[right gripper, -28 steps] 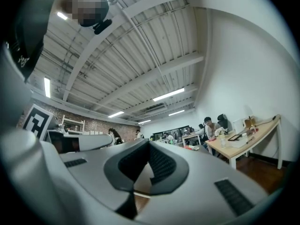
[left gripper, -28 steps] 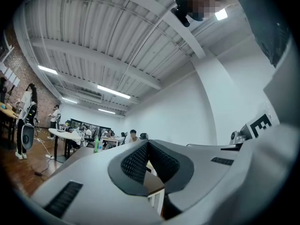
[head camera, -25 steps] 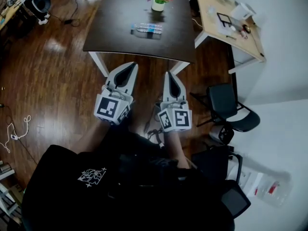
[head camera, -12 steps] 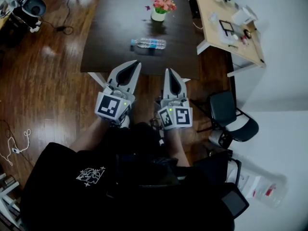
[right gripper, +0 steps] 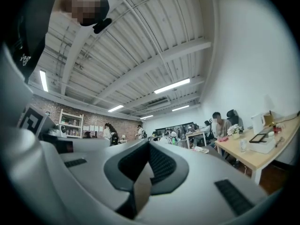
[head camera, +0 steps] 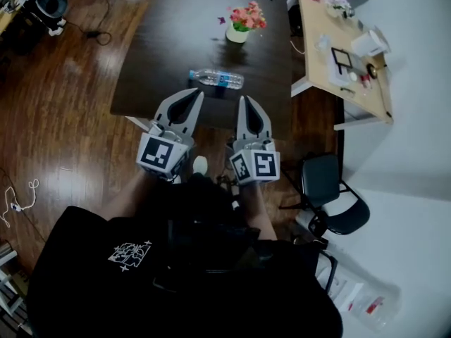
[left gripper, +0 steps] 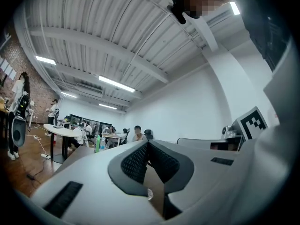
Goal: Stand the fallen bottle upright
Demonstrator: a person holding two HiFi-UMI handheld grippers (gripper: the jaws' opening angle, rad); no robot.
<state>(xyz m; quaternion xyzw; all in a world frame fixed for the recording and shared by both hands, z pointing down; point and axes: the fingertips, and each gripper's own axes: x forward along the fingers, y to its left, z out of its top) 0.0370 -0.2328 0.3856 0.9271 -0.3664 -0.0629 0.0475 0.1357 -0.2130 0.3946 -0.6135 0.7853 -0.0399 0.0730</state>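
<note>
One wide wooden floor [head camera: 67, 129] spreads under everything, and on it stands the long dark table [head camera: 176, 41], its far end cut off by the top edge of the head view. To the right is a pale wooden desk [head camera: 352, 83] strewn with small items too small to name, and below it a black office chair [head camera: 331, 196]. The person's dark-clothed torso [head camera: 183, 273] fills the bottom of the picture and hides the arms behind the grippers.

The left gripper [head camera: 189, 94] and the right gripper [head camera: 246, 101] are held side by side, each with its marker cube [head camera: 162, 155] toward the person. Both claws are closed with nothing in them; each gripper view shows its pads meeting at the tip, with the gripper's own body blocking the lower half and only ceiling, walls and distant seated people beyond.

A white pot of pink flowers [head camera: 241, 25] stands farther up the table. The bottle [head camera: 215, 79], clear with a blue label, lies on its side near the table's near edge, neck toward the picture's left, just beyond the two tips with nothing between. A white cable [head camera: 17, 196] lies loose on the floor at the left.

Compared with a second ago, the table and bottle sit much nearer the grippers, whose tips now overlap the table's near edge.
</note>
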